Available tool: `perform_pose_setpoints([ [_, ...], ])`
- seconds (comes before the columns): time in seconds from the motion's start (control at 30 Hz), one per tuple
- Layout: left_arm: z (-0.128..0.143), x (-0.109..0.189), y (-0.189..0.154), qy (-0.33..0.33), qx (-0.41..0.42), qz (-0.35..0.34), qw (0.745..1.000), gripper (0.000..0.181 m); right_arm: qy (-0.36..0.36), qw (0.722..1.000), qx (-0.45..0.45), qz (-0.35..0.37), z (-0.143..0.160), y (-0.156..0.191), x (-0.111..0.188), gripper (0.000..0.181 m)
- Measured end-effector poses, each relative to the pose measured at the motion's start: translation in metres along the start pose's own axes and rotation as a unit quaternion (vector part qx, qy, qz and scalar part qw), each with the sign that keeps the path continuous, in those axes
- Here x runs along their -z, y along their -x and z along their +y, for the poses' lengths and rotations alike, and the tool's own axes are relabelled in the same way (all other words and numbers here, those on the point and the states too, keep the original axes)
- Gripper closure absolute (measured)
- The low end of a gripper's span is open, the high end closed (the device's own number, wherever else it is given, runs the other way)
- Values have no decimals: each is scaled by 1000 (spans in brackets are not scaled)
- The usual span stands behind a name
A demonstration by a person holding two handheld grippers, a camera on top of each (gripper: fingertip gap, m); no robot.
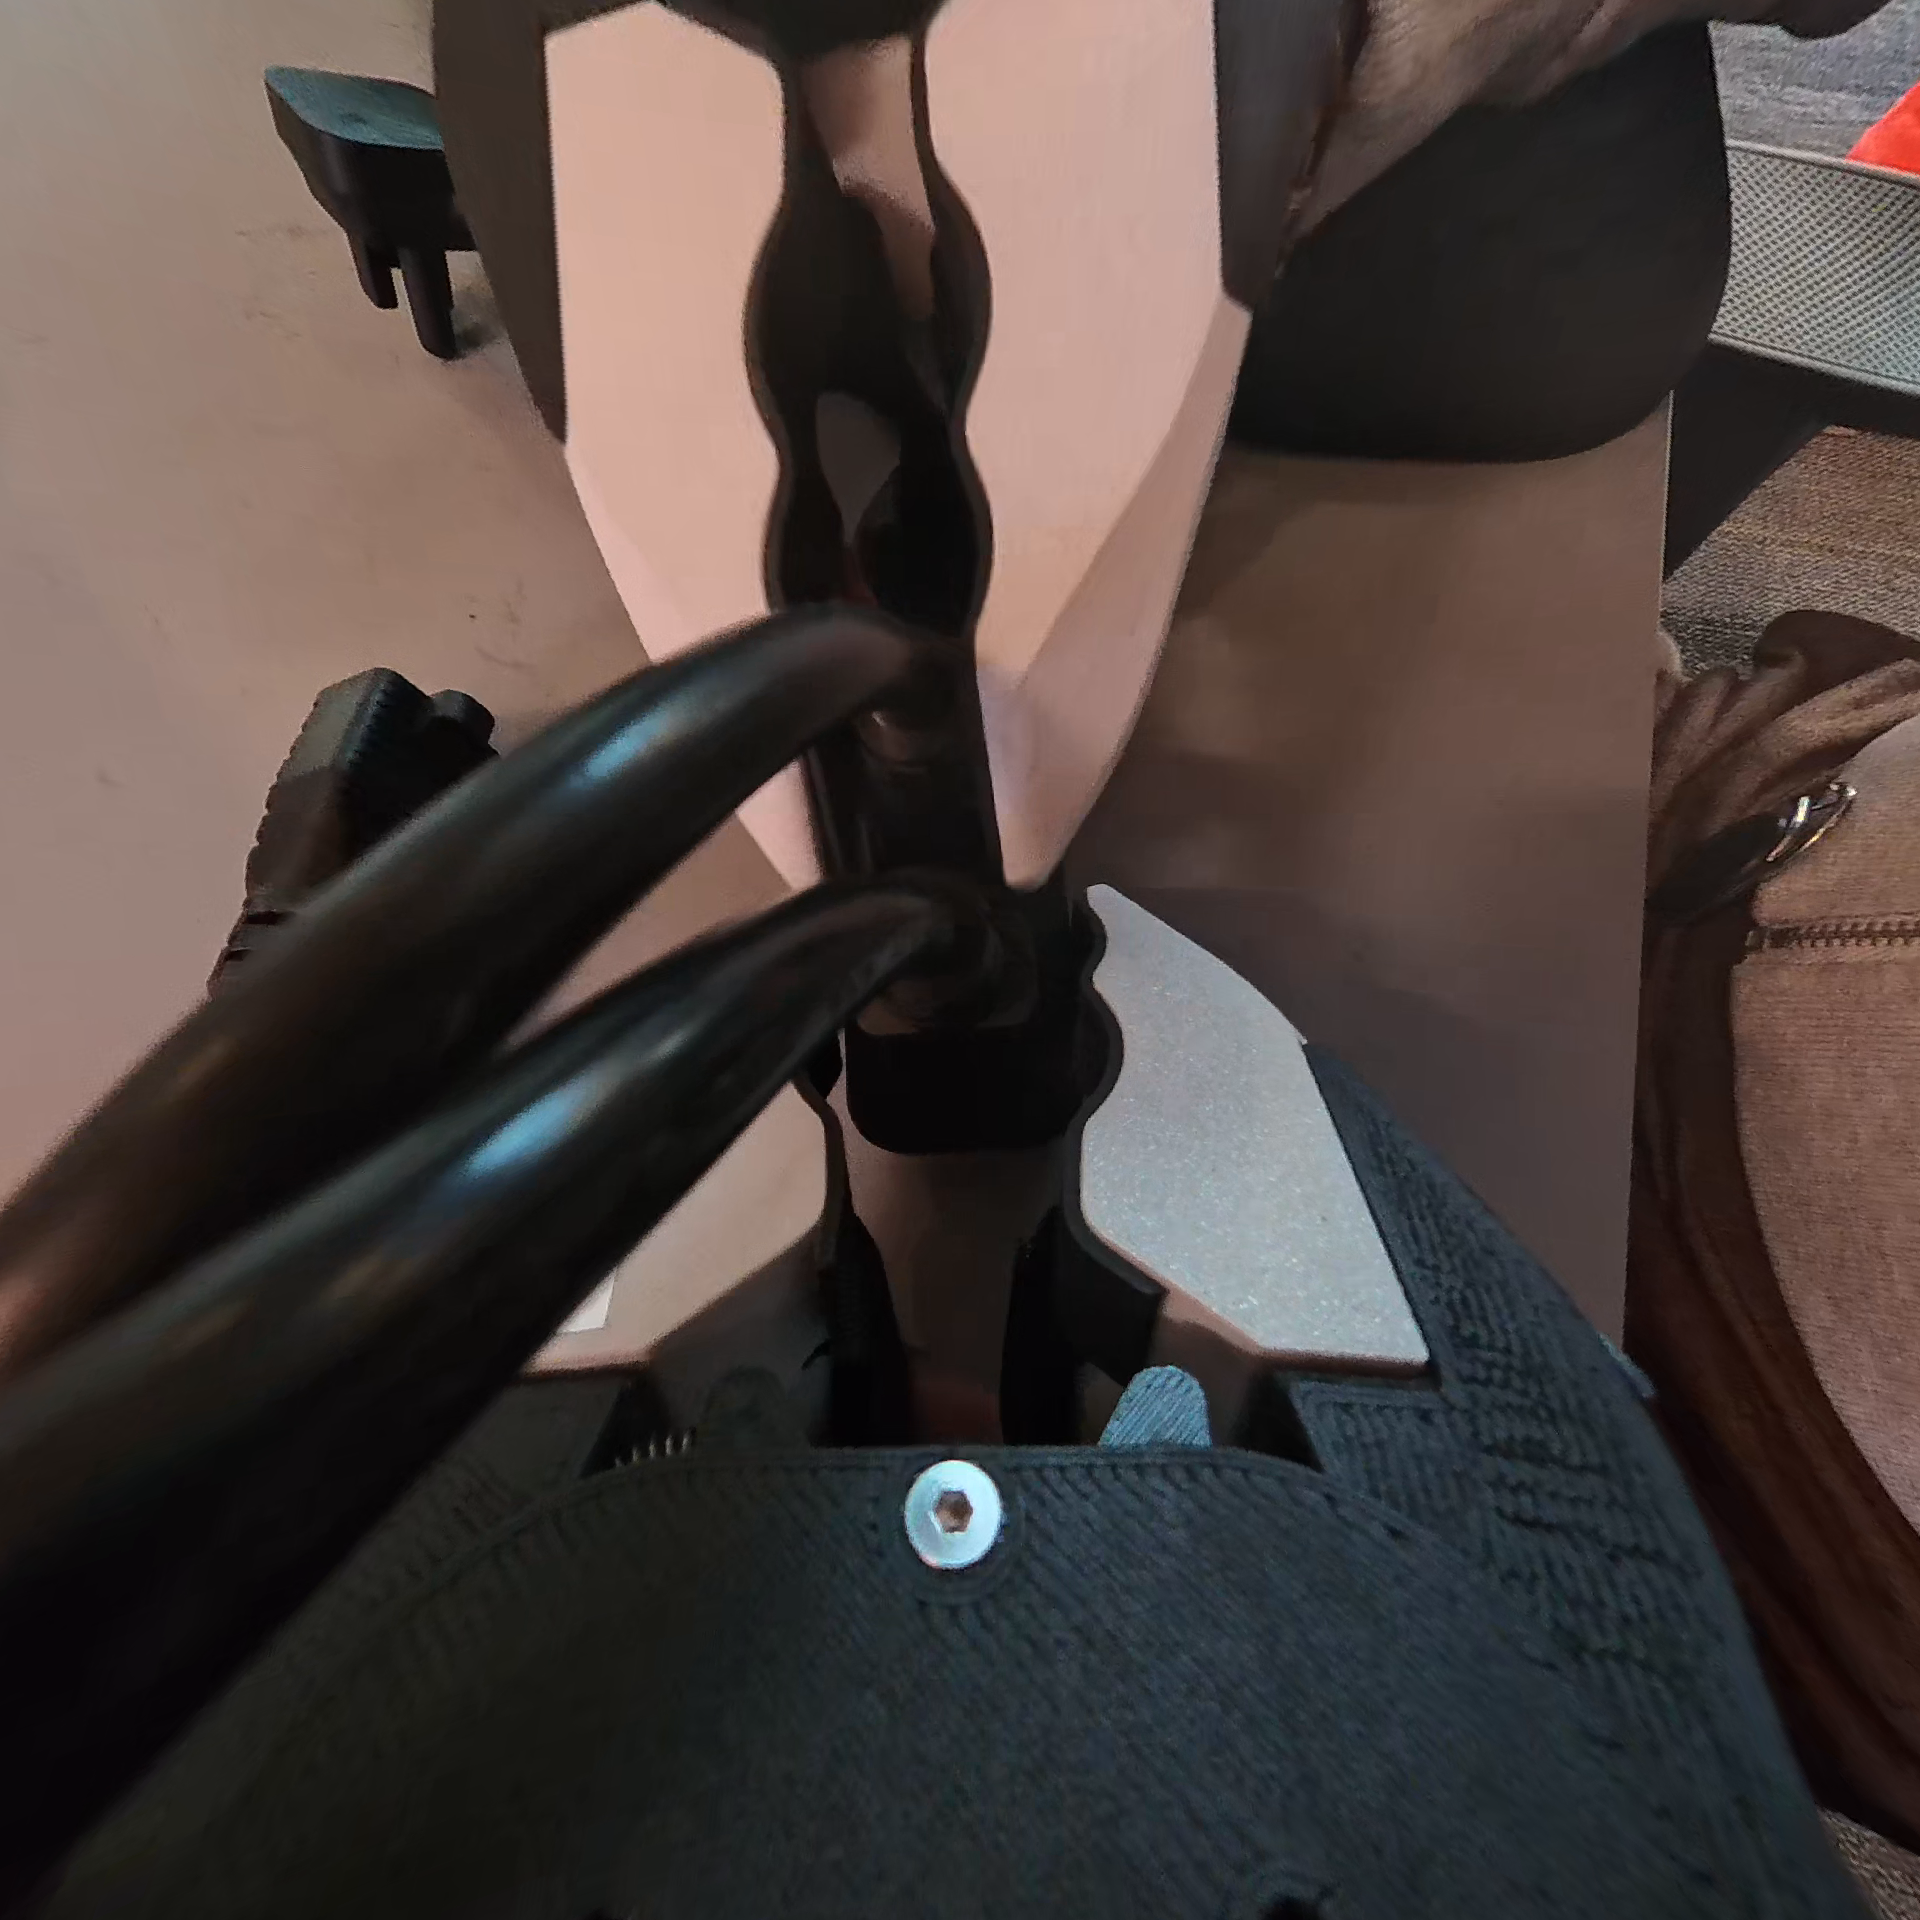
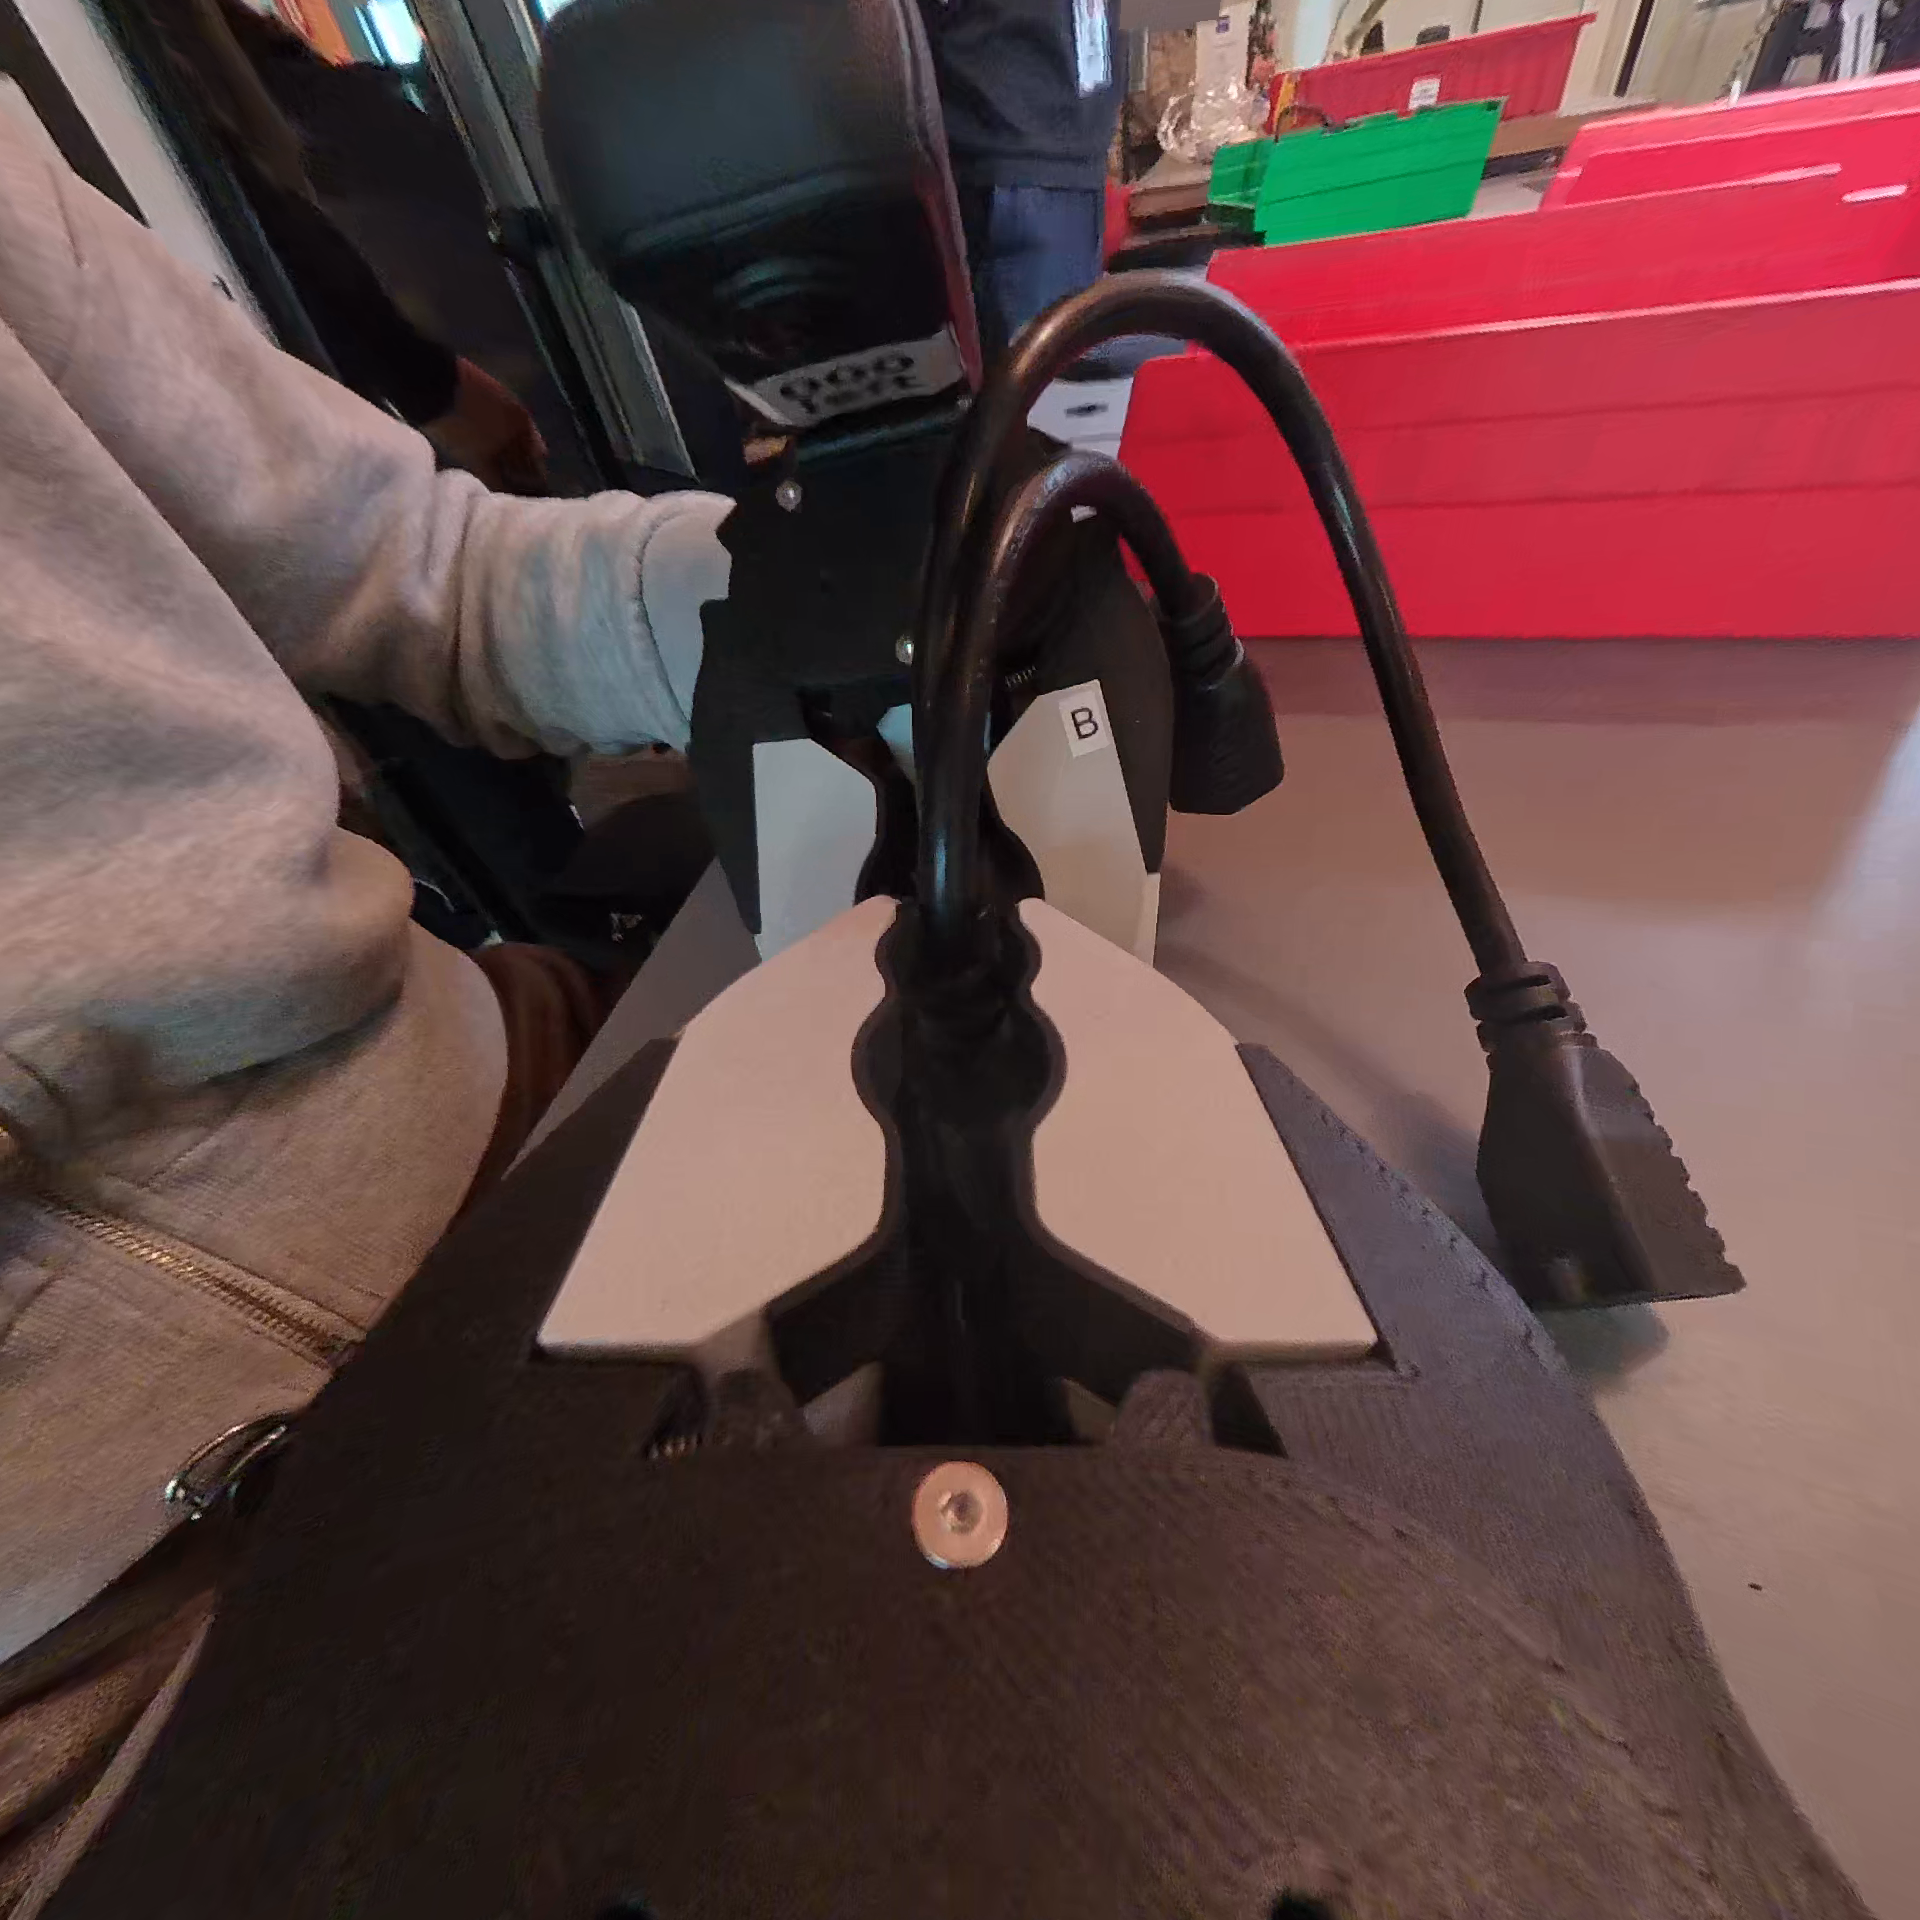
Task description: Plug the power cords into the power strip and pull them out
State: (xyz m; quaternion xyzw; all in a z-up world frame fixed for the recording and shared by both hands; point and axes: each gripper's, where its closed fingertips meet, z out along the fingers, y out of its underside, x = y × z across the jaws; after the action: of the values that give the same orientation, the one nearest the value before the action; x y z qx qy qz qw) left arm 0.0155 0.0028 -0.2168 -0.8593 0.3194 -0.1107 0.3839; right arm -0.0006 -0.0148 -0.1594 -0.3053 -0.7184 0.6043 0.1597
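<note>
Right wrist view: power cords (image 2: 961, 727) pinched between right hand-held gripper (image 2: 961, 935) (tip-to-tip).

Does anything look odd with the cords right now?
Both grippers, left and right, pinch black cords tip to tip. The plugs hang loose: one touches the grey table. No power strip shows.

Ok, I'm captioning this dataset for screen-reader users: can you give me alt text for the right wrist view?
The right gripper, seen from behind, is shut on a looping black power cord whose plug rests on the grey table. Facing it, the left gripper, held by a person in a grey sleeve, has a second cord's plug hanging beside it. Red bins stand behind.
</note>
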Motion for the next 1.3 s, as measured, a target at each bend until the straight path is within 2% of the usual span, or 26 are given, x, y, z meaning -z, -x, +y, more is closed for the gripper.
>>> perform_pose_setpoints([
  [0.27, 0, 0, 0, -3, -5, -6, 1000, 137, 10, 1000, 18, 20, 3, -1, -1, 165],
  [0.4, -2, 0, 0, -9, 2, -3, 1000, 139, -5, 1000, -1, 14, 0, -2, 2, 166],
  [0.5, -10, 4, 1, -43, 20, 6, 999, 139, -42, 999, -24, 8, -8, -3, 8, 166],
  [0.63, -1, -3, -1, 2, -11, -10, 1000, 137, 0, 1000, 15, 22, 1, 1, -1, 166],
  [1.13, -2, -3, -2, -1, -25, -16, 1000, 136, -11, 1000, -10, -8, -1, 5, 2, 166],
  [1.3, -2, -4, -2, 4, -24, -18, 1000, 136, -6, 1000, 12, 16, -1, 3, -2, 166],
])
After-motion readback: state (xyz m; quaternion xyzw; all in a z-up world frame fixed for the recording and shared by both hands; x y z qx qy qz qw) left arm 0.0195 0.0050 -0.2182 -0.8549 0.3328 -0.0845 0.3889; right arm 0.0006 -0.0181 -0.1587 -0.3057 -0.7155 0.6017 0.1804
